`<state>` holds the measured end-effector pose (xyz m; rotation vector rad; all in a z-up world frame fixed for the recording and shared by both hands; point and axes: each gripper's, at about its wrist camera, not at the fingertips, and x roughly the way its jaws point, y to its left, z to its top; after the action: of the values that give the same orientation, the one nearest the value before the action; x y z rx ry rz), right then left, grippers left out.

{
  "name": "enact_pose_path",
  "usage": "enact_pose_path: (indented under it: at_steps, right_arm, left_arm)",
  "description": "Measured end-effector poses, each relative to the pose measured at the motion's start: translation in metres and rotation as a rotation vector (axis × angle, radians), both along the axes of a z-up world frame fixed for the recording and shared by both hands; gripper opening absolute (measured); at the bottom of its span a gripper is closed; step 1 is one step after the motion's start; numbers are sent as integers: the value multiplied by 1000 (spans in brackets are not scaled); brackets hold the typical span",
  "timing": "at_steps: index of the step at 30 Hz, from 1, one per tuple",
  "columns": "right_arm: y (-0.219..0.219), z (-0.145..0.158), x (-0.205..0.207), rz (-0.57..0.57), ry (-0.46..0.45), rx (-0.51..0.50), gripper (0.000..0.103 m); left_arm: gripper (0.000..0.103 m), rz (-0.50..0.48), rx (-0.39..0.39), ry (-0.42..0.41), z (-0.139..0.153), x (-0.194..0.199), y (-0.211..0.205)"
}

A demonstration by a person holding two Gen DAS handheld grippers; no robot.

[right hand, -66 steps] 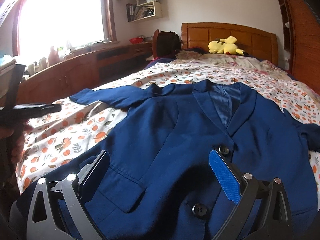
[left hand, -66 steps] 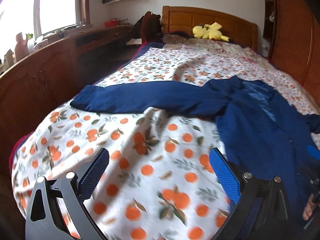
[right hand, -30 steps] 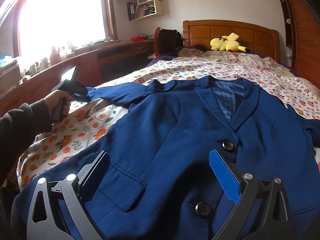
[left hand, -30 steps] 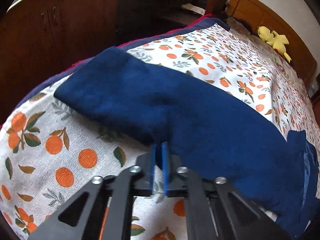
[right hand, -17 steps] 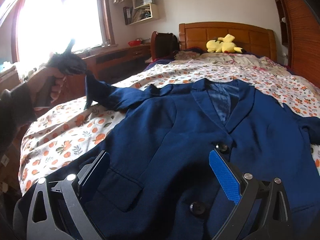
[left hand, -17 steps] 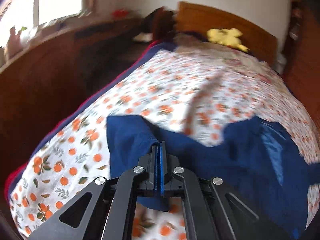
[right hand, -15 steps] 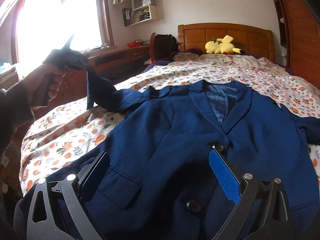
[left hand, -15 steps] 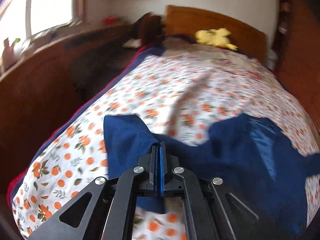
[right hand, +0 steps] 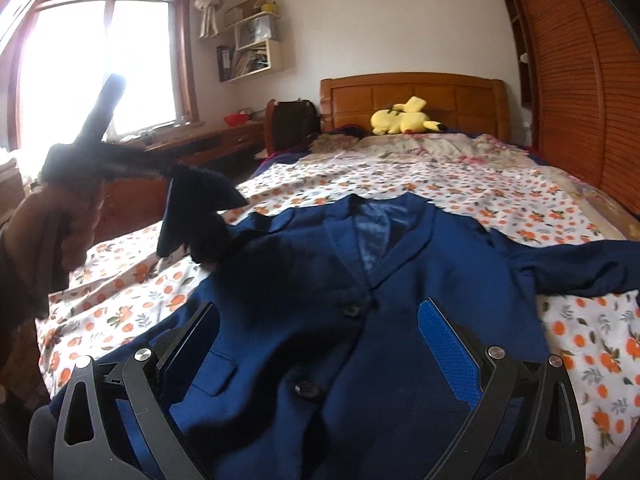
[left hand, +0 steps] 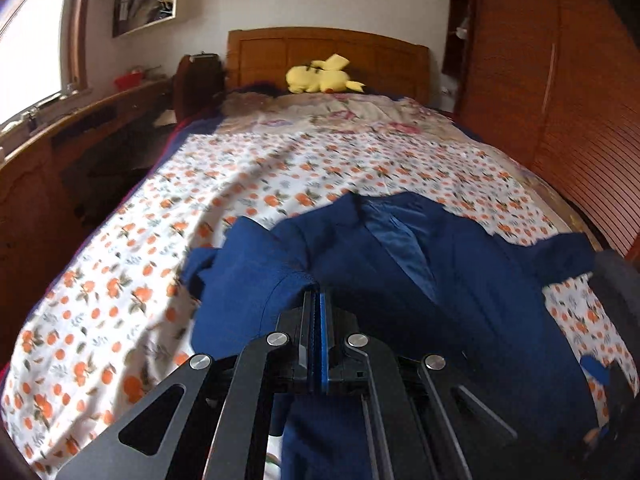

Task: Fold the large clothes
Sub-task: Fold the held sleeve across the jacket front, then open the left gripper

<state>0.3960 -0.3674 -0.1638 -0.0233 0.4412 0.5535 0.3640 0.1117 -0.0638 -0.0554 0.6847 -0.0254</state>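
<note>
Pinching the blazer's sleeve (right hand: 196, 204), left gripper (left hand: 316, 300) lifts it; right gripper (right hand: 316, 328) gapes.

The jacket (right hand: 400, 280) is matt navy woven cloth with a smoother, faintly shiny lining (right hand: 374, 240) and glossy dark buttons (right hand: 352, 310). The bedsheet (left hand: 280, 168) is soft printed cotton-like cloth. The headboard (right hand: 412, 92) is varnished wood. The right gripper (right hand: 320, 340) has matt black plastic arms, textured blue pads (right hand: 448, 356) and bright metal rivets (right hand: 495, 352).

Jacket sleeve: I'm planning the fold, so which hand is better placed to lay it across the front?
Left. Its fingers are shut on the sleeve, lifted beside the jacket; the right gripper hovers open.
</note>
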Motion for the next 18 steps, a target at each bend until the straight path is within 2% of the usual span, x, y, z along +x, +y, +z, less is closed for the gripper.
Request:
enact_pose_path:
  at_steps: [5, 7, 9, 10, 12, 14, 18]
  right_arm:
    - [-18, 1, -3, -38, -2, -2, 96]
    - [-21, 3, -5, -47, -2, -9, 96]
    - [-23, 5, -6, -55, -8, -23, 96]
    - [-23, 7, -7, -57, -10, -29, 96]
    - [-20, 9, -8, -56, -13, -38, 96]
    - [-15, 11, -9, -55, -18, -54, 96]
    - [-1, 15, -11, -38, -23, -82, 96]
  left_arm:
    - [6, -17, -19, 14, -24, -20, -6]
    - [18, -21, -13, 16, -33, -29, -6]
    - [39, -24, -18, 10, -41, -40, -5]
    - [44, -28, -25, 2, -46, -49, -6]
    - [63, -38, -24, -10, -51, -60, -5]
    - [69, -40, 0, -26, -56, -75, -8]
    - [73, -40, -2, -59, -63, -103, -4]
